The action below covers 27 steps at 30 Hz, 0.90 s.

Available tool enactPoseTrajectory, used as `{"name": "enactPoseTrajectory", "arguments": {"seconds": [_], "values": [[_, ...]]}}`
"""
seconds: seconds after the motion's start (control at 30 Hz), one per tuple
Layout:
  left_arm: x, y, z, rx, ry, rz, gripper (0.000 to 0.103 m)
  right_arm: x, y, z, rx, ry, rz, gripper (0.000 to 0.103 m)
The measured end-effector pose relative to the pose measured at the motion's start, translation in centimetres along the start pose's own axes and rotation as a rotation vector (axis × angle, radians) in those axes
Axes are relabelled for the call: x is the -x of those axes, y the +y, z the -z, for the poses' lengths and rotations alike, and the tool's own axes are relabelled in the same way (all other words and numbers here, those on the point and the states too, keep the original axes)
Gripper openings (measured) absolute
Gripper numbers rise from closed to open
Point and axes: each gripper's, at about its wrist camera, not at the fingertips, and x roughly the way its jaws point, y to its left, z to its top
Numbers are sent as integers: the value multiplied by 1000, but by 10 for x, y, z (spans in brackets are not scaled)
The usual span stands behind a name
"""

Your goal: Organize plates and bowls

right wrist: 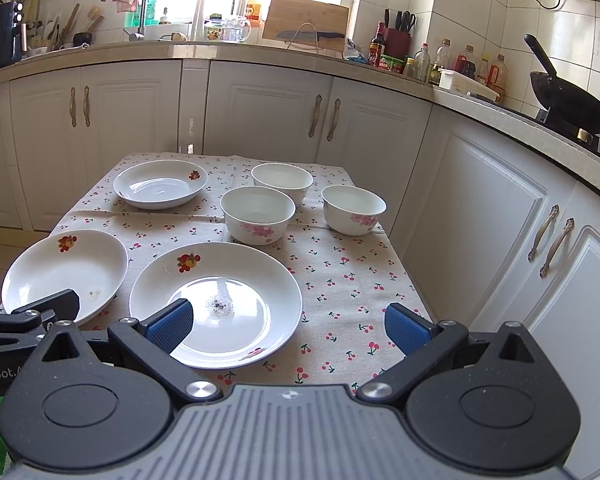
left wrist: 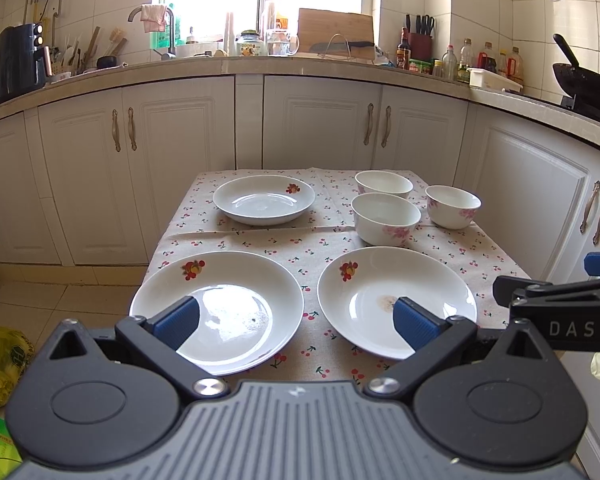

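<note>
Three white plates with a fruit print lie on the cherry-print tablecloth: near left (left wrist: 228, 300) (right wrist: 60, 268), near right (left wrist: 384, 292) (right wrist: 228, 280), and far left (left wrist: 264, 198) (right wrist: 160, 184). Three white bowls with pink flowers stand at the far right: front (left wrist: 386, 218) (right wrist: 257, 214), back (left wrist: 383, 184) (right wrist: 282, 178), right (left wrist: 453, 205) (right wrist: 354, 209). My left gripper (left wrist: 296, 320) is open and empty above the near edge, between the two near plates. My right gripper (right wrist: 288, 322) is open and empty over the near right plate's right side.
The small table (left wrist: 260, 240) stands in a kitchen with white cabinets (left wrist: 316, 120) behind and to the right (right wrist: 500, 208). A wok (right wrist: 568, 100) sits on the stove at the right. Bags (left wrist: 0, 360) lie on the floor at the left.
</note>
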Motion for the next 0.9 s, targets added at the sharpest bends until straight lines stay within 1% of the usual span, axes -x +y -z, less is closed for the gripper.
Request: {"name": "enactPoseTrajectory", "arguments": {"seconds": [0.57, 0.73, 0.9], "values": [[-8, 2, -2, -14, 3, 13, 102, -8, 0, -3, 9, 11, -9, 103], [-13, 3, -5, -36, 1, 32, 102, -13, -4, -8, 6, -1, -34, 103], [-20, 8, -8, -54, -9, 32, 102, -20, -9, -18, 10, -16, -31, 103]]}}
